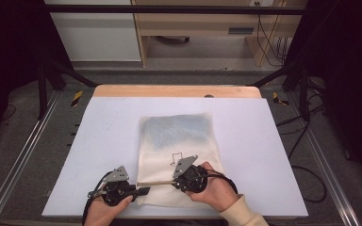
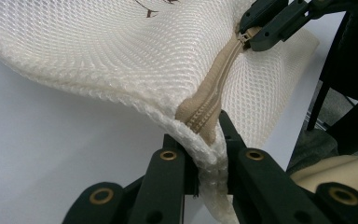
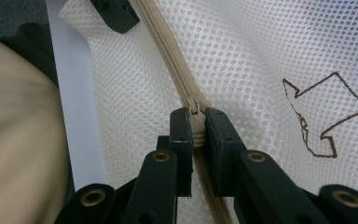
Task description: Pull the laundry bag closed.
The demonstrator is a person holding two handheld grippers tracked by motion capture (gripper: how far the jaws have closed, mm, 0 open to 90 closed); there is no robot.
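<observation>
Cream mesh bag (image 1: 176,155) lies on the tabletop (image 1: 103,136) — the left gripper (image 2: 209,151) clamps its corner taut. The right gripper (image 3: 196,128) pinches the zipper pull (image 3: 196,122), likely to slide it.

Your left gripper (image 1: 143,191) is a black block with a grey three-cornered plate (image 1: 118,173) bolted on top of it and a silver lever sticking out of its side. A black cable (image 1: 88,208) loops from its body. Your right gripper (image 1: 173,181) is built the same: black housing, a grey plate (image 1: 185,164) with small dark screw holes on top, and black cables (image 1: 222,177) curling over the hand behind it. In both gripper views, each jaw is a flat matte-black bar with squared tips, joined to its linkage by brass-ringed rivets (image 2: 168,155). Behind your right gripper, your wrist wears a cream sleeve (image 1: 238,214) with a ribbed cuff.
</observation>
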